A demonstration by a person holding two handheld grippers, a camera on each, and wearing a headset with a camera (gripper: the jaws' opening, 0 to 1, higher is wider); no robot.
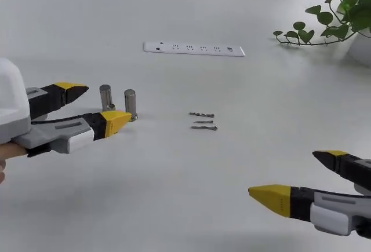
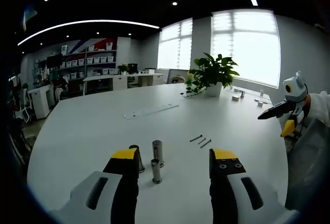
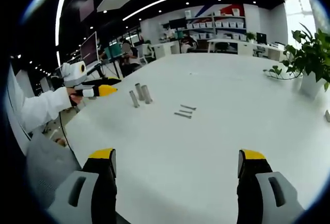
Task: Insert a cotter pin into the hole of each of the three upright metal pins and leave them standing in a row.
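At 5 o'clock in the head view, the right tongs (image 1: pixel 282 172) gape wide over bare desk (image 1: pixel 174 194). At 9 o'clock the left tongs (image 1: pixel 108 103) are also wide, with the upright metal pins (image 2: pixel 157 153) standing between their tips. Three cotter pins (image 1: pixel 203 121) lie on the desk near centre, with a power strip (image 1: pixel 194 48) beyond at 12.

Open-plan office: white table (image 2: pixel 103 126), shelves of boxes (image 2: pixel 98 55), desk monitor (image 3: pixel 88 49), potted plant (image 2: pixel 211 73).
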